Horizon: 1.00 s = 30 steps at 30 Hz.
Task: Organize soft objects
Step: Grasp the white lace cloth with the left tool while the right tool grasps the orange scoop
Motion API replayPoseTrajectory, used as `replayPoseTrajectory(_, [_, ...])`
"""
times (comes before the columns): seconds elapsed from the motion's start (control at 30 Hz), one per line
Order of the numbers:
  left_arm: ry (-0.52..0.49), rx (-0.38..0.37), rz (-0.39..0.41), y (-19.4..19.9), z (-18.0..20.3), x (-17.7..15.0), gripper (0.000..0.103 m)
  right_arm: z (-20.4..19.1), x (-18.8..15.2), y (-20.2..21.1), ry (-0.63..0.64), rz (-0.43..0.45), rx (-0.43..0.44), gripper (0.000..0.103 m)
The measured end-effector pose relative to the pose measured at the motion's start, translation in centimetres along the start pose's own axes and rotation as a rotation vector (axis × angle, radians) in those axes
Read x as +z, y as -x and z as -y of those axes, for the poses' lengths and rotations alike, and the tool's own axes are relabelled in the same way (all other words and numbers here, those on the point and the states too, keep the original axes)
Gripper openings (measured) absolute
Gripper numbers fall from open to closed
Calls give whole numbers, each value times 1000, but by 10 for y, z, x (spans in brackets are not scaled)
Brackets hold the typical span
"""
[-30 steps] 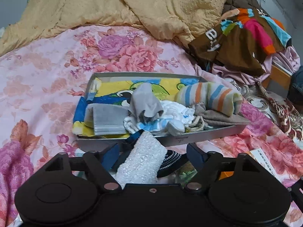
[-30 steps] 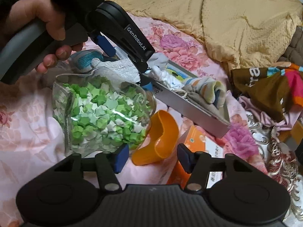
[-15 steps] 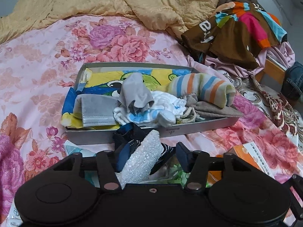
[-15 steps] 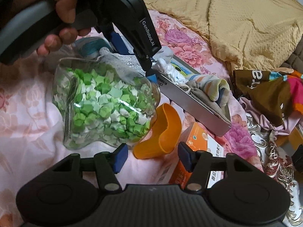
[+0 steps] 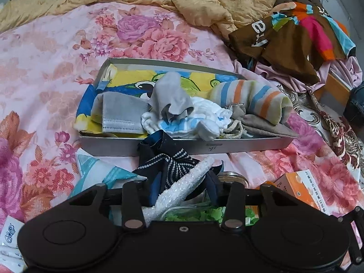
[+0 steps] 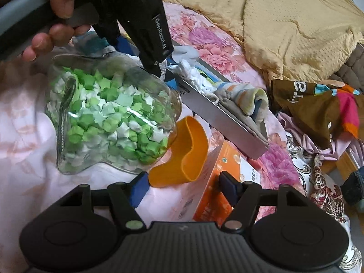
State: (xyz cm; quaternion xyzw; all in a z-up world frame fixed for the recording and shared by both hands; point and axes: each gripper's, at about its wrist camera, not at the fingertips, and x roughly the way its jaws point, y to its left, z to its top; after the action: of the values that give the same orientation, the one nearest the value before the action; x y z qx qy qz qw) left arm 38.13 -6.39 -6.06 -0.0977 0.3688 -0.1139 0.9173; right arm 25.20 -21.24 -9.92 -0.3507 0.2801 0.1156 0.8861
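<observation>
A metal tray (image 5: 227, 146) on the floral bed holds a grey mask (image 5: 120, 113), a grey cloth (image 5: 170, 95), a white-blue cloth (image 5: 195, 118) and a striped sock (image 5: 252, 100). My left gripper (image 5: 182, 186) is shut on a white bumpy cloth (image 5: 182, 188) with a dark dotted ribbon (image 5: 163, 163), just before the tray's near wall. In the right wrist view the left gripper's fingertips (image 6: 159, 68) are above the jar beside the tray (image 6: 218, 116). My right gripper (image 6: 184, 188) is open and empty, near the orange cup.
A glass jar of green paper stars (image 6: 109, 118) lies on the bed, with an orange cup (image 6: 186, 150) and an orange box (image 6: 223, 182) beside it. A yellow blanket (image 5: 204, 2) and a pile of clothes (image 5: 295, 38) lie behind the tray.
My left gripper has closed further on the white cloth and lifted back from the tray; the ribbon now hangs out in front. The right gripper has moved slightly closer to the jar and cup.
</observation>
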Motion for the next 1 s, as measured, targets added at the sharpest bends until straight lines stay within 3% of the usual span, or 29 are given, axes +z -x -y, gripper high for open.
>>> replayPoseTrajectory(0.17, [-51,38,20,3,4,0,31,-5,-1,2,37,14,-8,71])
replayPoseTrajectory(0.47, [-114,70,82,7,10,-3,22,-21,-4,2,147,38,-48,64])
replayPoseTrajectory(0.57, [-139,86,102,10,13,-3,21,-21,-3,2,153,40,-43,57])
replayPoseTrajectory(0.6, [-138,89,108,11,13,-3,21,-21,-4,2,153,40,-32,50])
replayPoseTrajectory(1.0, [-115,106,162,32,16,-3,19,-5,1,10,65,86,-16,43])
